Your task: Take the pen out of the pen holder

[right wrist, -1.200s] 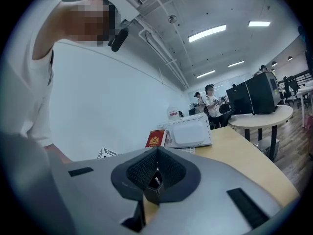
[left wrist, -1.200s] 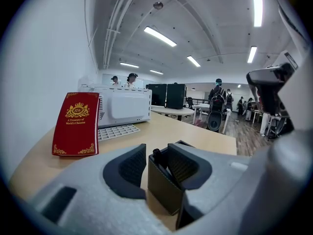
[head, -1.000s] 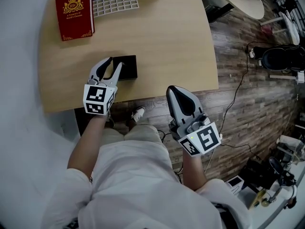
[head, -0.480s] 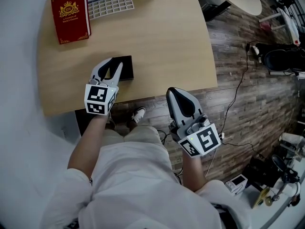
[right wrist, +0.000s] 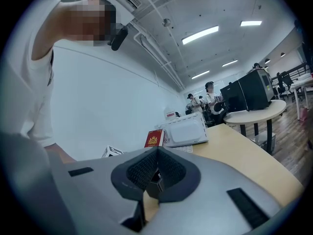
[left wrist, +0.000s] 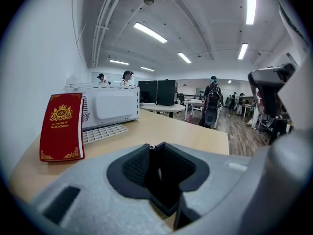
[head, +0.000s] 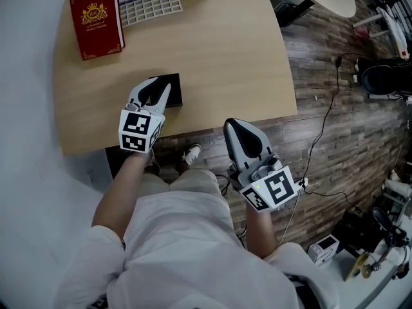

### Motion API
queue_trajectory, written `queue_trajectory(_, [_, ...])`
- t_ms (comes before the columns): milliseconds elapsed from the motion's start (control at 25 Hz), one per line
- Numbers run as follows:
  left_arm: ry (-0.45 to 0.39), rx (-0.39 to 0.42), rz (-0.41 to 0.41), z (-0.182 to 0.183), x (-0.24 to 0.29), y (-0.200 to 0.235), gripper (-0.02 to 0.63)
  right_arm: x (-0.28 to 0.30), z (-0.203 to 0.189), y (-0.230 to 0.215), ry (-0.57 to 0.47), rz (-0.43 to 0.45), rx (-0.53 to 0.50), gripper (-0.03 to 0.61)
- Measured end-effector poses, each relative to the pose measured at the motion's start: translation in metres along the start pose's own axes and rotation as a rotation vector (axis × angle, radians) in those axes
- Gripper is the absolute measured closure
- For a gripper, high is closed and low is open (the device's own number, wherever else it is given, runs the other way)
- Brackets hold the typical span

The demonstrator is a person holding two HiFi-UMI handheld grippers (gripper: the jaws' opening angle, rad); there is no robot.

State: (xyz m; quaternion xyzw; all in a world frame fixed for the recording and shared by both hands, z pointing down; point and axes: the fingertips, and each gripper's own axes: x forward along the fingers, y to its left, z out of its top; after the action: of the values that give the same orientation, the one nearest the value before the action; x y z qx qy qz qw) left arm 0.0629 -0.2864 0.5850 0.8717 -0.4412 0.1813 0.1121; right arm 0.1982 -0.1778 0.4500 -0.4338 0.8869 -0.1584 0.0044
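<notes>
Two white hand-held grippers in view from above, one in each hand, at the near edge of a light wooden table (head: 225, 56). To the left, out over that edge: the left gripper (head: 156, 84), tips above a black square pen holder (head: 174, 92) and hiding its left part. Along that gripper's own line of sight: jaws closed, dark ribbed pads pressing from both sides on a slim dark pen (left wrist: 154, 168), upright between them, a small shiny end level with the tips. Hard to tell the place of the pen's lower end, inside the holder or clear of it. To the right, off the table and above the dark wood-plank floor (head: 335, 140): the right gripper (head: 235, 124), near the table's edge and well apart from the holder. Jaws together there too, pads meeting at the tips, nothing clamped between. Behind each tool, a bare forearm (head: 122, 185); lower down, a white shirt (head: 187, 250). At the table's far left: a dark red hardback book with a gold crest (head: 100, 19), cover turned toward the person. Just beside the book, on its right: a white keyboard (head: 153, 6); behind both, a white box-shaped appliance (left wrist: 110, 106). Farther off in the gripper views: a round pale table (left wrist: 161, 106), long ceiling strip lights (left wrist: 150, 32), several people (left wrist: 213, 94) standing well away.
</notes>
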Motion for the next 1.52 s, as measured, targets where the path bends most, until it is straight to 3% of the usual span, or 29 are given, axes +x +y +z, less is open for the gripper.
queue_trajectory(520, [0.016,0.005,-0.024,-0.002,0.002,0.003,0.547,-0.009,0.002,0.002,-0.014,-0.026,-0.008,0.577])
queue_trajectory(680, [-0.011,-0.050,-0.045,-0.001,0.000,0.005,0.555,-0.013,0.008,0.007,-0.024,-0.039,-0.013,0.577])
queue_trajectory(1040, [-0.063,-0.095,-0.096,0.004,-0.012,0.002,0.558,-0.013,0.029,0.035,-0.057,-0.052,-0.061,0.577])
queue_trajectory(1520, [-0.157,-0.096,-0.133,0.025,-0.052,0.000,0.560,-0.006,0.058,0.090,-0.110,-0.045,-0.131,0.577])
